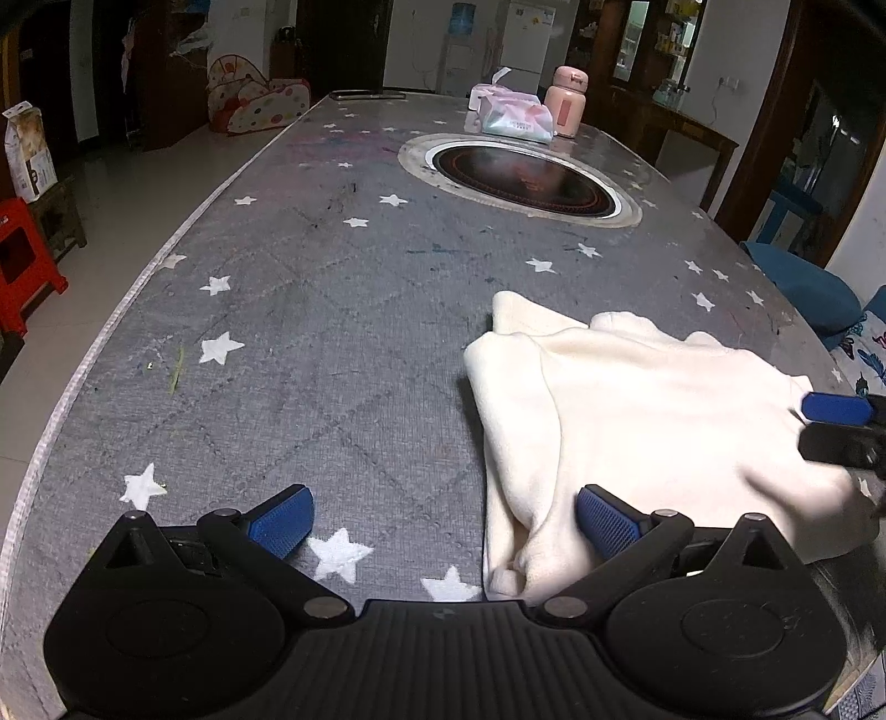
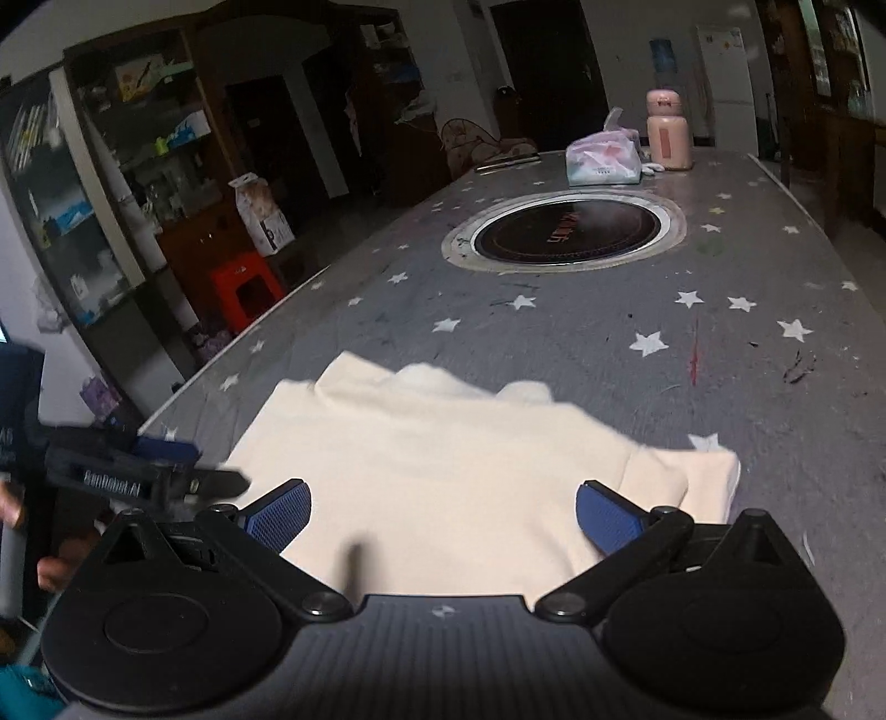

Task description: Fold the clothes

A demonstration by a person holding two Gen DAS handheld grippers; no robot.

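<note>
The left hand-held gripper (image 1: pixel 443 523) has its jaws spread wide, its right blue pad resting over the near left edge of the cream garment (image 1: pixel 637 421) and its left pad over bare cloth cover. The right hand-held gripper (image 2: pixel 443 518) is likewise wide open and grips nothing, both pads hovering low over the garment's near edge. The garment lies partly folded on the near part of the counter (image 1: pixel 332 332), its layers bunched at the far side. Nothing lies between the grippers and the garment.

The counter wears a grey quilted cover with white stars (image 1: pixel 220 349), marked by dark scribbles and a red streak (image 2: pixel 693 365). Further out, a round black hotplate (image 2: pixel 567 227) sits sunk in a metal ring. Near the far end stand a pack of tissues (image 2: pixel 602 158) and, just beside it, a pink flask (image 2: pixel 668 130).

To the left of the counter stands a red stool (image 2: pixel 246 288), with glass-fronted shelves (image 2: pixel 83 183) behind it. A white fridge (image 1: pixel 526 39) stands against the far wall.
</note>
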